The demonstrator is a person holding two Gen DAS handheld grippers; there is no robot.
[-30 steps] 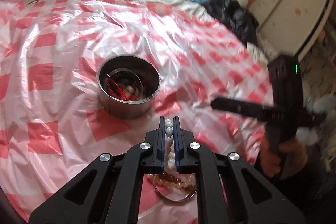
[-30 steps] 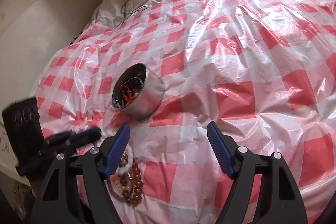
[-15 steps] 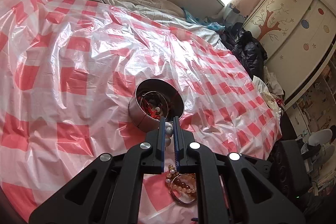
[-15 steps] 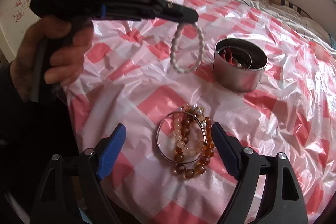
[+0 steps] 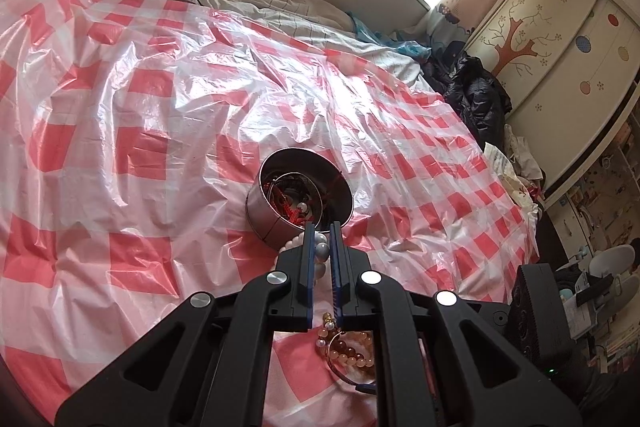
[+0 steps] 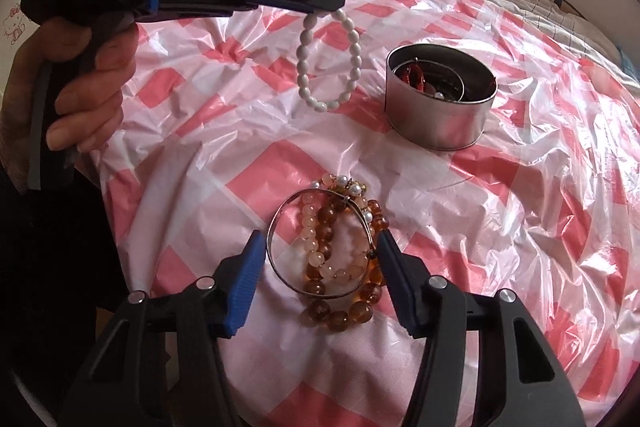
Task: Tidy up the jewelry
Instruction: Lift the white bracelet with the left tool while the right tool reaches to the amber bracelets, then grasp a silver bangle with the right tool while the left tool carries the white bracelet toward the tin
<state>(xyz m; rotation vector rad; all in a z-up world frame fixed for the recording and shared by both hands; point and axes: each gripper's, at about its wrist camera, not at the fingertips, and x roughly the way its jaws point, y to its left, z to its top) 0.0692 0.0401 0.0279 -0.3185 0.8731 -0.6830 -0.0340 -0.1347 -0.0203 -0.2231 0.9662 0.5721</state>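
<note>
Bracelets being sorted on a bed.
Left gripper [image 6: 320, 3] is clenching a white bracelet [image 6: 329, 61], dangling beside the tin [image 6: 440, 123]; right gripper [image 6: 318, 279] jaws are closing around the bangle [image 6: 280, 227] and beads [image 6: 340, 315], seemingly not yet gripping.

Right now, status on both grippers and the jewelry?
Left gripper shut on white bead bracelet, near tin. Right gripper closing around bangle and amber beads. Nothing blocking.

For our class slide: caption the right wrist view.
Left claw dangles a white bracelet near the tin; right claw closes around the bead pile.
</note>
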